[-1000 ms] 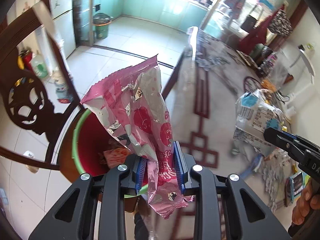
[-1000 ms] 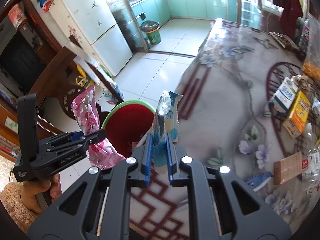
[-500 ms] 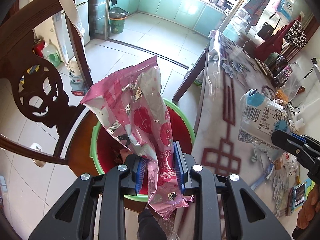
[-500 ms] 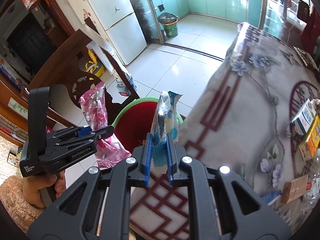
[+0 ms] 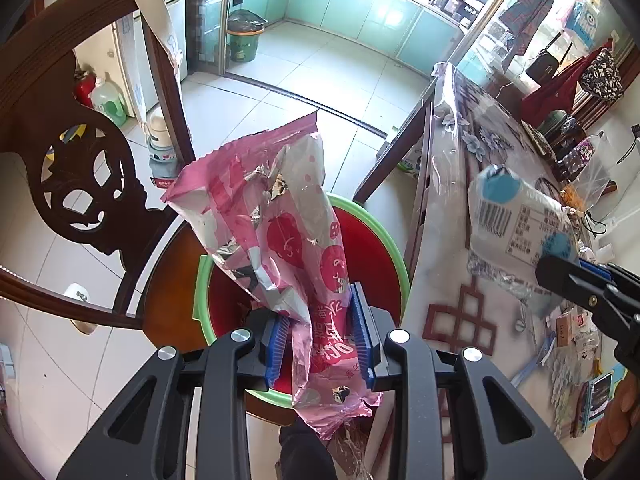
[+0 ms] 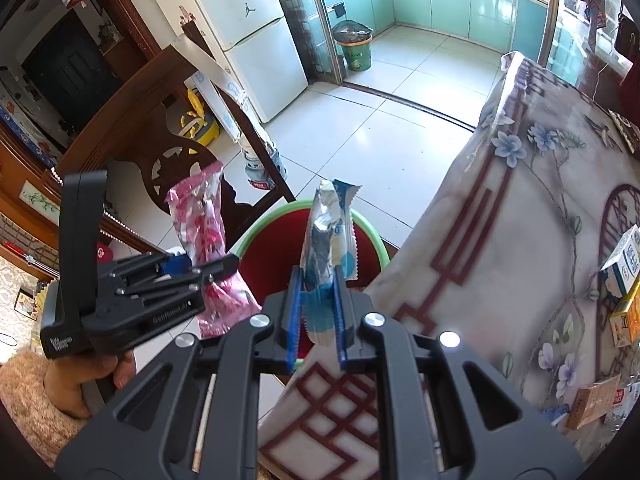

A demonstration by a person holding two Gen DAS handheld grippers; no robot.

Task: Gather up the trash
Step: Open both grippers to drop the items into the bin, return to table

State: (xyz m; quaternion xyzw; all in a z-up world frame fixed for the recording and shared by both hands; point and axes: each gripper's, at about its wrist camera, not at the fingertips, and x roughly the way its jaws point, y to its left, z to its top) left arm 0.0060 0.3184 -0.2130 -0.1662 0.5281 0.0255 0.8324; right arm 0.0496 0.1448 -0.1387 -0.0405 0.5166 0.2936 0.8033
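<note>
**Wrappers pinched above the bin, open ends up**

Nearest, at 6 o'clock in the left wrist view, the left gripper point(image 5: 320, 332) has the pink wrapper point(image 5: 288, 232) between its pads. Its jaws have just been opening a little, and the wrapper has not yet dropped. The hold is low on the wrapper, with a short tail hanging below. The long axis rises from 6 towards 11 o'clock, torn mouth uppermost.

In the right wrist view, the right gripper point(image 6: 318, 316) is clamped on the bottom end of the blue-and-white wrapper point(image 6: 328, 232). That wrapper stands edge-on, its long axis running from 6 to 12 o'clock.

Both look like thin foil film: nearly weightless, crinkly, limp and slick. I judge a flat pinch across a sealed end the safest hold, and that they may flutter when let go.

Just beyond both sits the bin point(image 5: 384, 248), with the table point(image 6: 500, 240) at 3 o'clock.
</note>
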